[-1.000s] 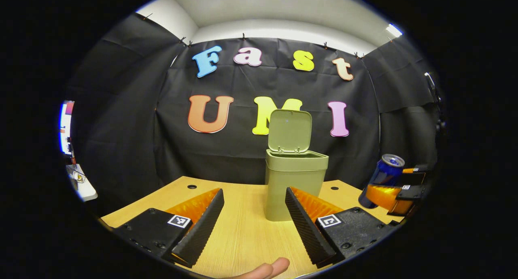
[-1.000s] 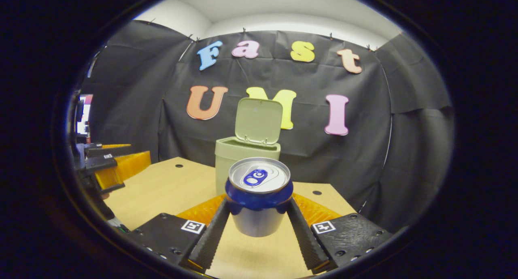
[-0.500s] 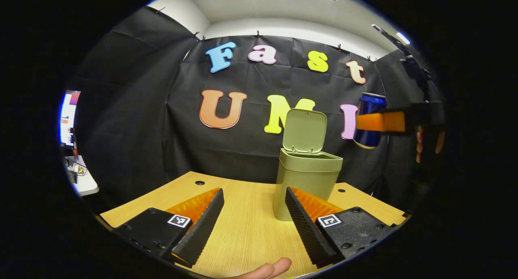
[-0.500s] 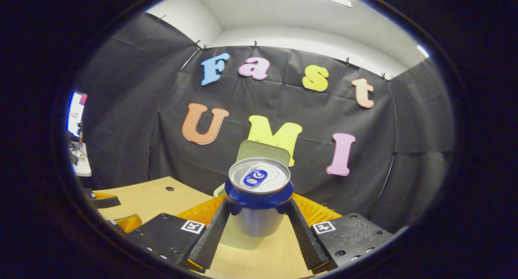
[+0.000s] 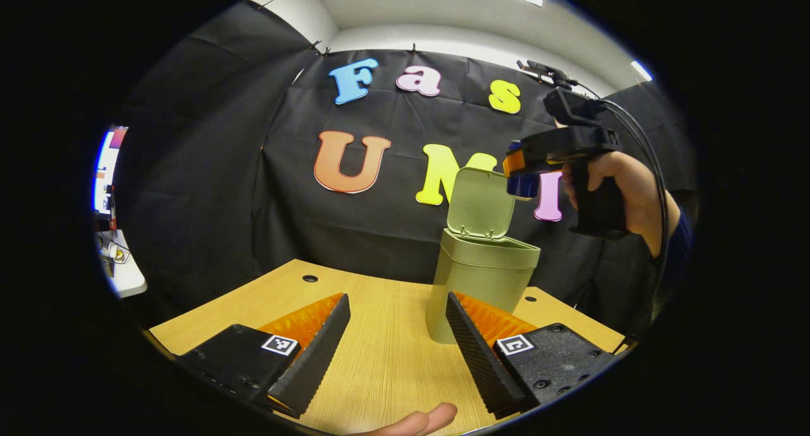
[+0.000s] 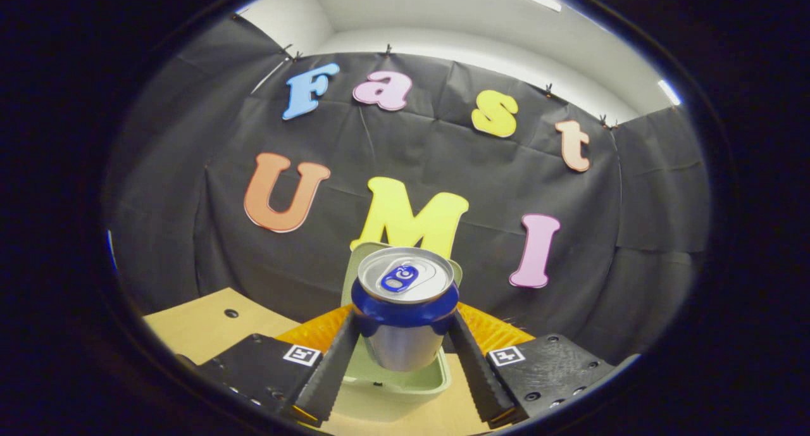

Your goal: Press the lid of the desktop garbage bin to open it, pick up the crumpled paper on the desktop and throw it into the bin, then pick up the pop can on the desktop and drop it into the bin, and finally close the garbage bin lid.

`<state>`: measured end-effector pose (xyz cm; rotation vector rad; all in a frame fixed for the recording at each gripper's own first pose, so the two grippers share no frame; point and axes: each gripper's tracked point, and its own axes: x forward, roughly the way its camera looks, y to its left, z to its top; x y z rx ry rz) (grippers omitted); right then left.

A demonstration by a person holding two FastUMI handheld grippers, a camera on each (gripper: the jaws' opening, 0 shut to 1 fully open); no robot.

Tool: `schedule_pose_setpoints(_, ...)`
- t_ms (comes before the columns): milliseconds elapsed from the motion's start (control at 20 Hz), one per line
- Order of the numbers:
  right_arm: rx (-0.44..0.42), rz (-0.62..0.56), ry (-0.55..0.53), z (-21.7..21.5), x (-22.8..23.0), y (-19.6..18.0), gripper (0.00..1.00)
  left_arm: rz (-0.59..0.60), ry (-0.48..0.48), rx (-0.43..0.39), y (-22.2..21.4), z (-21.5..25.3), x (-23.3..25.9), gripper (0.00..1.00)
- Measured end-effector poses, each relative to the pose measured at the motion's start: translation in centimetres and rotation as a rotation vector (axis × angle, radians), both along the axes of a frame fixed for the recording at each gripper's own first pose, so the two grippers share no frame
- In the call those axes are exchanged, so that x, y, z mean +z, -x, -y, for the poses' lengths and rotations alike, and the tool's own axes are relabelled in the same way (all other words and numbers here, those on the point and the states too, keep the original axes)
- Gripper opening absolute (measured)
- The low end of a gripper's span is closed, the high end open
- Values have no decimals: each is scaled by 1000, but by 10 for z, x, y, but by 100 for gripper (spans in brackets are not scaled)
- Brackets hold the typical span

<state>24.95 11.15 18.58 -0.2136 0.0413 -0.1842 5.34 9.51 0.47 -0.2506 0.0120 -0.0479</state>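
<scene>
In the right gripper view the pop can (image 6: 405,309) covers most of the bin (image 6: 392,379) beneath it, so the bin's inside and whatever lies in it cannot be made out, and only the top edge of the lid (image 6: 364,252) shows behind the can. In the left gripper view the can (image 5: 522,181) is largely hidden by the right gripper (image 5: 516,164), with just a blue patch visible, and the bin's (image 5: 481,278) lower right side sits behind a near finger. A fingertip (image 5: 424,418) is cut off at the table's (image 5: 380,360) near edge. The bright screen (image 5: 104,170) at far left is too small and warped to tell.
</scene>
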Motion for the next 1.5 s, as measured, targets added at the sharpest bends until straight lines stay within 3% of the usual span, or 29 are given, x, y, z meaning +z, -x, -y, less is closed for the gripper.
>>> schedule_pose_setpoints(350,-47,-150,-57,6,-57,-68,81,-1,0,4,-1,-6,-2,98)
schedule_pose_setpoints(700,-46,-260,-183,8,-96,-88,83,37,-20,-14,3,-4,7,98)
schedule_pose_setpoints(950,-25,-288,-187,13,-97,-89,83,7,-15,34,-5,-16,-2,98)
schedule_pose_setpoints(1150,-8,-287,-224,10,-81,-82,95,-2,-27,30,-9,-13,-8,98)
schedule_pose_setpoints(1250,-6,-278,-190,7,-71,-76,97,-6,-38,51,-12,-19,-10,98)
schedule_pose_setpoints(1500,15,-217,-168,1,-23,-65,94,-20,-53,46,-17,-16,-14,98)
